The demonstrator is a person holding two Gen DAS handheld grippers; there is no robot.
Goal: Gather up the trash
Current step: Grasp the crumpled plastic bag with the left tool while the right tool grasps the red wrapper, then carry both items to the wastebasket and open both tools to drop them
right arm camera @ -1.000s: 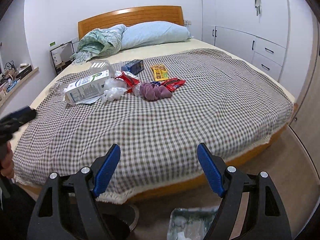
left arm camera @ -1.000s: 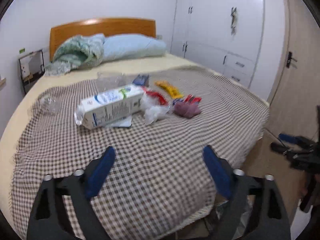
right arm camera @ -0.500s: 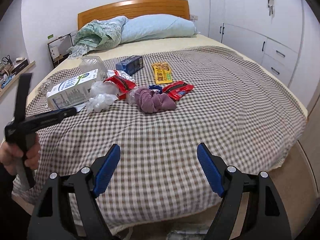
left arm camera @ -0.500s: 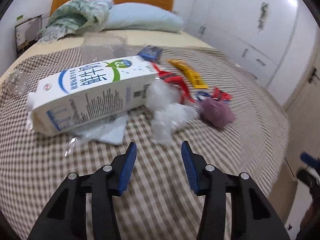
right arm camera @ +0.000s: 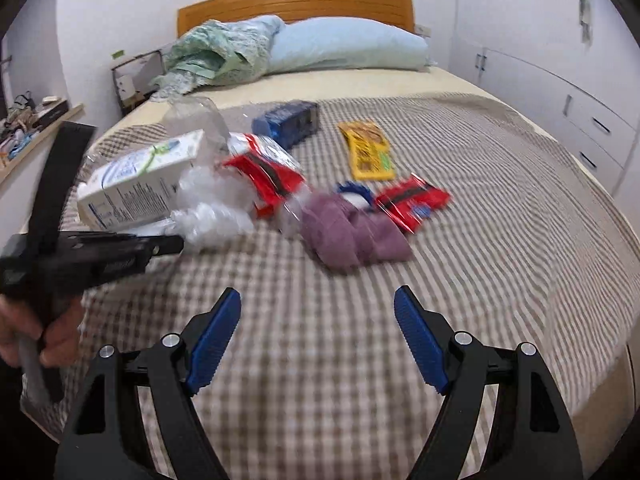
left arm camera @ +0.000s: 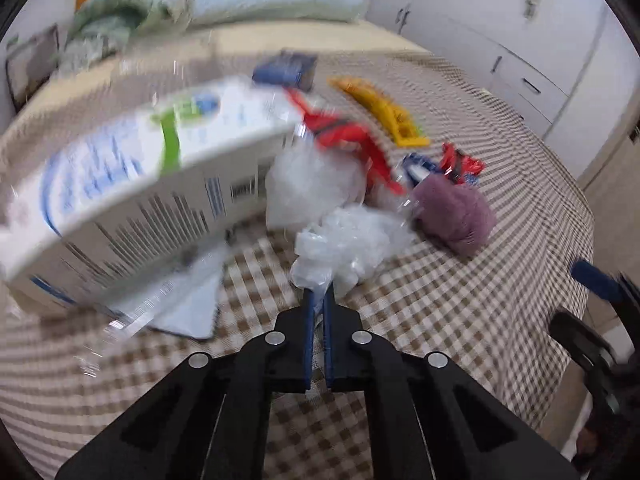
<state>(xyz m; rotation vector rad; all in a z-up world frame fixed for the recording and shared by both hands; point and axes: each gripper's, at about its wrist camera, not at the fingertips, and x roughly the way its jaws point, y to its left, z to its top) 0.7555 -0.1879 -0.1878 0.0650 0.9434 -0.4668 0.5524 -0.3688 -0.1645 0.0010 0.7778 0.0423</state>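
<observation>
The left gripper [left arm camera: 318,300] is pinched tight on a crumpled clear plastic bag [left arm camera: 348,244]. The bag lies on the checked blanket [left arm camera: 460,312] of the bed, just right of the big white milk carton [left arm camera: 140,184]. A purple cloth [left arm camera: 456,216] sits right of the bag, a little apart from it. Behind the bag is a red wrapper [left arm camera: 348,136], and farther back a yellow packet [left arm camera: 384,116] and a blue box [left arm camera: 286,70]. The right gripper [right arm camera: 318,340] is wide open with nothing in it, above the blanket in front of the purple cloth.
</observation>
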